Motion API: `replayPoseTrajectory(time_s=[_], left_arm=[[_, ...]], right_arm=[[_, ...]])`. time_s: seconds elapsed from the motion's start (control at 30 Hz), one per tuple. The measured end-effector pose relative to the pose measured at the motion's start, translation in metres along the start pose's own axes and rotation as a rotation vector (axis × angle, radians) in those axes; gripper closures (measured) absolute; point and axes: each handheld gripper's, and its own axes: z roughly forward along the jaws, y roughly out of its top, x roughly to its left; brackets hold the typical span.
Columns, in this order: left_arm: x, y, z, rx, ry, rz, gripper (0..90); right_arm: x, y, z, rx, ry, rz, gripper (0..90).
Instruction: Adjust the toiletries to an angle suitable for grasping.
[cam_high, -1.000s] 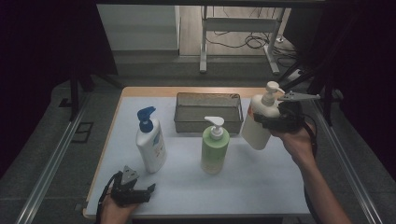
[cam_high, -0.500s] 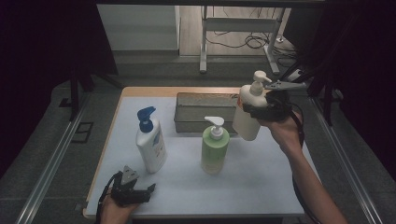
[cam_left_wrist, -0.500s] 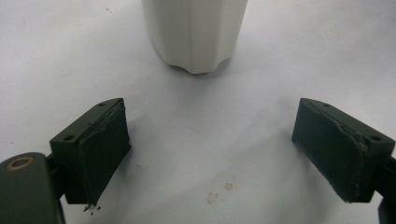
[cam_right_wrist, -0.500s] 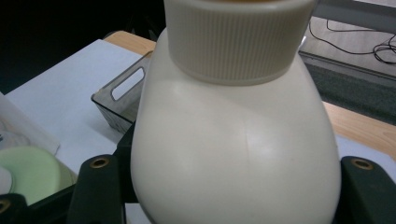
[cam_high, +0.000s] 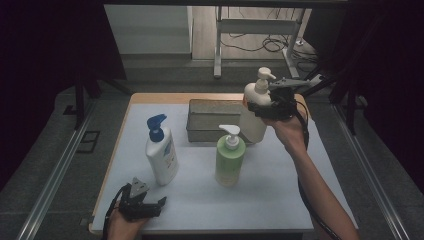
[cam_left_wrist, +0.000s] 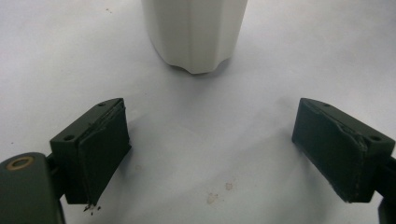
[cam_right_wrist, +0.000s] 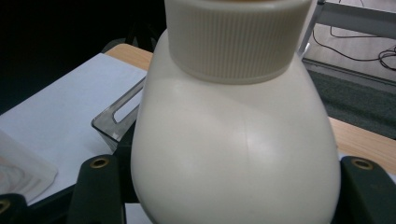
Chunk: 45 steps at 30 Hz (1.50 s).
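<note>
My right gripper (cam_high: 262, 107) is shut on a cream pump bottle (cam_high: 254, 114) and holds it in the air at the right end of the dark grey tray (cam_high: 212, 120). In the right gripper view the cream bottle (cam_right_wrist: 236, 144) sits between both black jaws, with the tray (cam_right_wrist: 119, 119) behind it. A green pump bottle (cam_high: 229, 157) stands in front of the tray. A white bottle with a blue pump (cam_high: 161, 152) stands to the left. My left gripper (cam_high: 147, 204) rests open near the front left edge; its view shows the white bottle's base (cam_left_wrist: 194, 32) ahead of the empty jaws.
The table (cam_high: 280, 200) has a white top with a wooden rim. A metal rail (cam_high: 55, 165) runs along the left side and another along the right. Cables and a stand's legs (cam_high: 255, 30) lie on the floor beyond the table.
My right gripper has carried the cream bottle leftward and away from the person, from the table's right side up to the right end of the tray. The left gripper has stayed still.
</note>
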Motion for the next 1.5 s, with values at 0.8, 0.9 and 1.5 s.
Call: replayPoseTrajectory(time_s=[0.8, 0.9, 1.5], left_arm=[[0.0, 0.0, 0.0, 0.004, -0.002, -0.002, 10.6], [0.0, 0.0, 0.0, 0.004, -0.002, -0.001, 10.6], [0.0, 0.0, 0.0, 0.004, -0.002, 0.001, 10.6]], right_arm=[[0.016, 0.022, 0.06, -0.041, -0.027, 0.002, 36.5], [0.017, 0.023, 0.068, -0.043, -0.033, -0.001, 36.5], [0.027, 0.023, 0.106, -0.045, -0.04, -0.018, 36.5]])
